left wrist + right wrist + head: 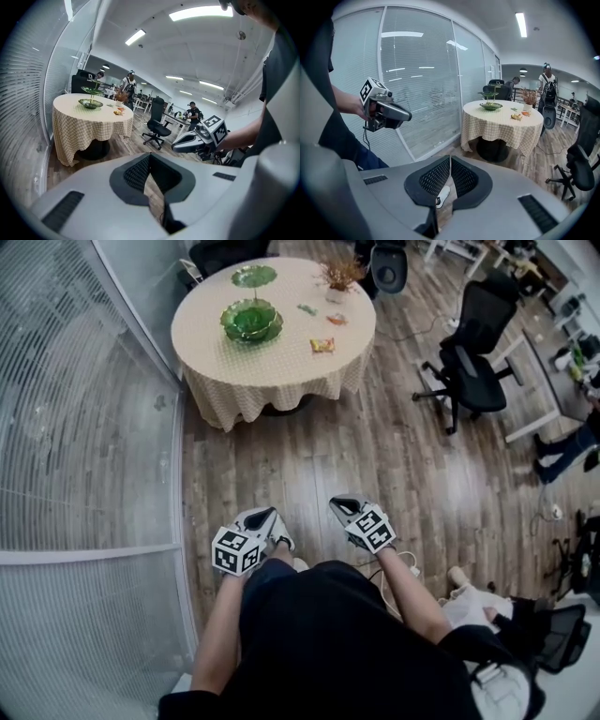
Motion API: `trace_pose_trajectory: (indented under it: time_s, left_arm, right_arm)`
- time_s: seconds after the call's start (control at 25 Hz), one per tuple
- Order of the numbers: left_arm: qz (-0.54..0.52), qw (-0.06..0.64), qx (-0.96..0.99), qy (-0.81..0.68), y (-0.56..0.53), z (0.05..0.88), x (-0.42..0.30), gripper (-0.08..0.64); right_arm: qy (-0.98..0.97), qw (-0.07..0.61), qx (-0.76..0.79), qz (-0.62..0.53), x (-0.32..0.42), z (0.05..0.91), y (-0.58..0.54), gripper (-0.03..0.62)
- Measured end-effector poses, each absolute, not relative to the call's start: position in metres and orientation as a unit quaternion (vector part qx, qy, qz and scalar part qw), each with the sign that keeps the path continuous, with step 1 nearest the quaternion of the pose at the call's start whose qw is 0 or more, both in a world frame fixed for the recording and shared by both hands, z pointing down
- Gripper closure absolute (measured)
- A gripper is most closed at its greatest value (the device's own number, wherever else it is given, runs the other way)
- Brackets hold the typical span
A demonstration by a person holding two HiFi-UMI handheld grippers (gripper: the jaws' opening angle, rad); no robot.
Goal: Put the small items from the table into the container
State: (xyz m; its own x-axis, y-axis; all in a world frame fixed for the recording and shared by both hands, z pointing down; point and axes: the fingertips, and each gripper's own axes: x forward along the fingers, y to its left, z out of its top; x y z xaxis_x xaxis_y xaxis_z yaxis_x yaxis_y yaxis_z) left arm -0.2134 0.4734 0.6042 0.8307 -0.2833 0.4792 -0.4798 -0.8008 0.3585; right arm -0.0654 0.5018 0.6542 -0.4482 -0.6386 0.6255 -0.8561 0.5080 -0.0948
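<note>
- An office room with a wood floor [375, 446] and a ribbed glass wall [84, 427] on the left. A round desk [272, 376] under a checked cloth stands well ahead of the person.
- Left gripper [266, 515]: jaws clenched together, with nothing between them.
- Right gripper [341, 504]: jaws also clenched together and empty.
- Both grippers are held side by side over the floor, just in front of the person's body and well apart from the desk. The small items lie far beyond the jaws.
- Three small items lie on the desk's right half:
  - a greenish one [307, 308];
  - an orange-pink one [337, 319] just beside it;
  - a yellow-orange packet [322, 345] nearer the desk's near-right edge.
- One green bowl [251, 321] sits left of the desk's centre, apart from all three items. Its contents cannot be made out.
- One smaller green dish [254, 276] stands raised on a stem above the bowl.
- One potted dry plant [339, 277] stands at the desk's far-right edge.
- A black office chair [473, 352] stands on the floor to the right of the desk.
</note>
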Motion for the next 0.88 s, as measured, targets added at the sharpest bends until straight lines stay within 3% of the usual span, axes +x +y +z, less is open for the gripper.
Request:
trace_pose_trajectory:
  time_s: [0.68,0.88]
  left_arm:
    - [0.182,0.264,0.921,-0.22,0.316,0.617,-0.232,0.557]
    - [0.196,0.252,0.929,-0.187,0.289,0.625,-0.201,0.557]
  right_arm:
    - [-0.813,0.281,0.47,0.198,-0.048,0.656,0.326,0.562]
    - [-0.799,0.271,0.5,0.197,-0.023,0.655,0.295,0.561]
